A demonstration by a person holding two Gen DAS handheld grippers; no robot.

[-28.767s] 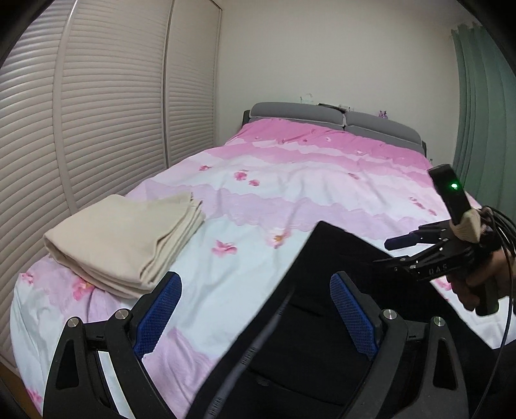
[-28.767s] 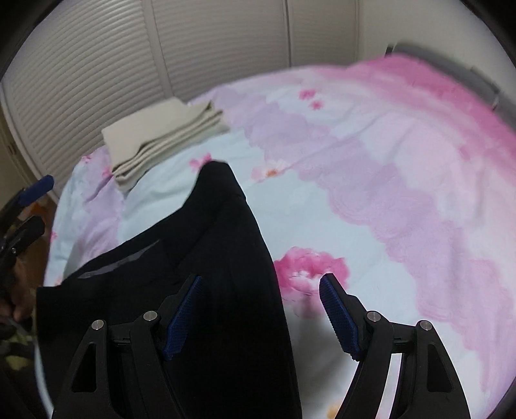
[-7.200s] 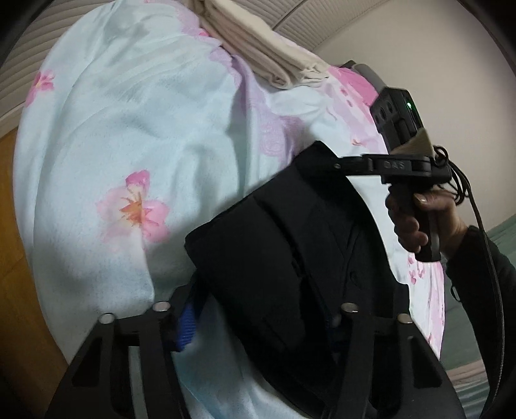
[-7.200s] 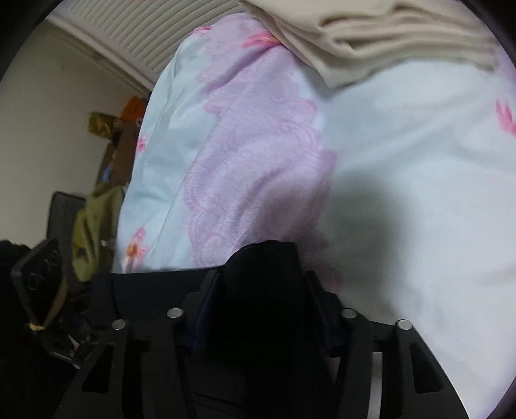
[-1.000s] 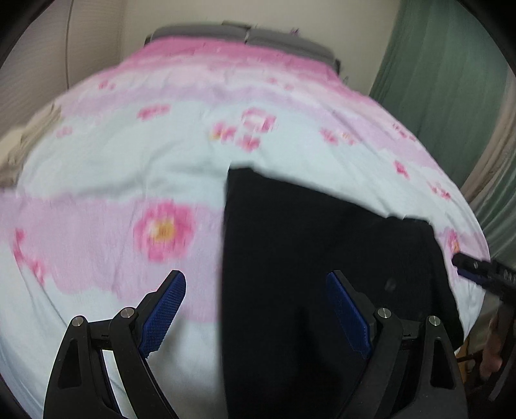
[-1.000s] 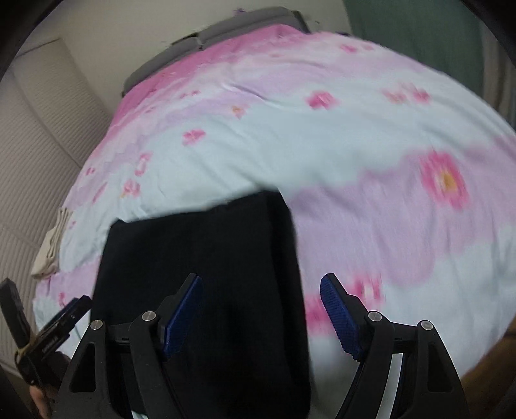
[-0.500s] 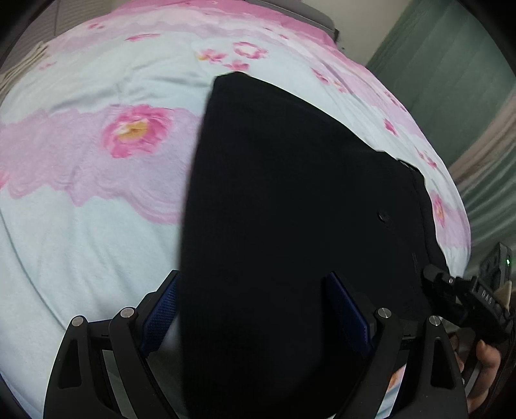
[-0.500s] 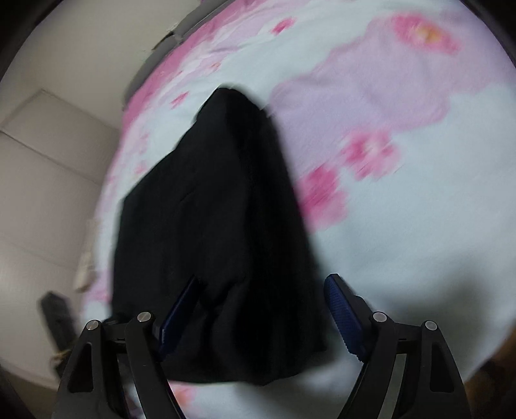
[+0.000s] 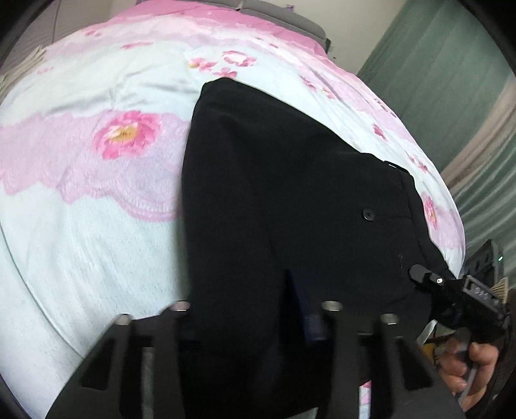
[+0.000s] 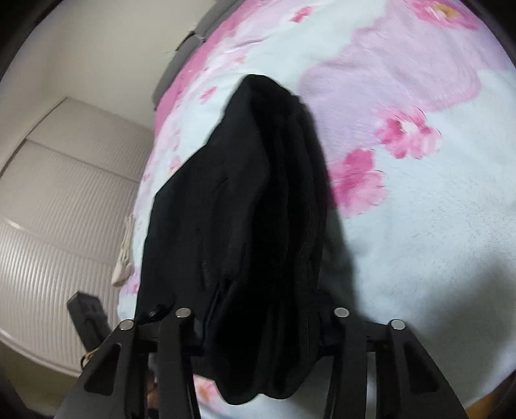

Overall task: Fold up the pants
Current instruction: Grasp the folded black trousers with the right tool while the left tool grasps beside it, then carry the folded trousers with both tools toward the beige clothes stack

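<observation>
At the bed's (image 9: 96, 245) near edge, black pants (image 9: 274, 193) have just been clamped by both closing claws, left claw (image 9: 254, 309) and right claw (image 10: 261, 309); thick layers could be dropped if pinched unevenly.

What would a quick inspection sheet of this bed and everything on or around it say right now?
Surface: bed with a pink flowered cover.
Job's things: black pants, folded, lying near the bed's edge.
Clutter: beige folded cloth at the far edge.
Grippers: left gripper and right gripper have just been closing; each is shut on the near edge of the pants.
Cables: nothing clearly seen.
Surroundings: green curtain, slatted closet doors, grey headboard.
</observation>
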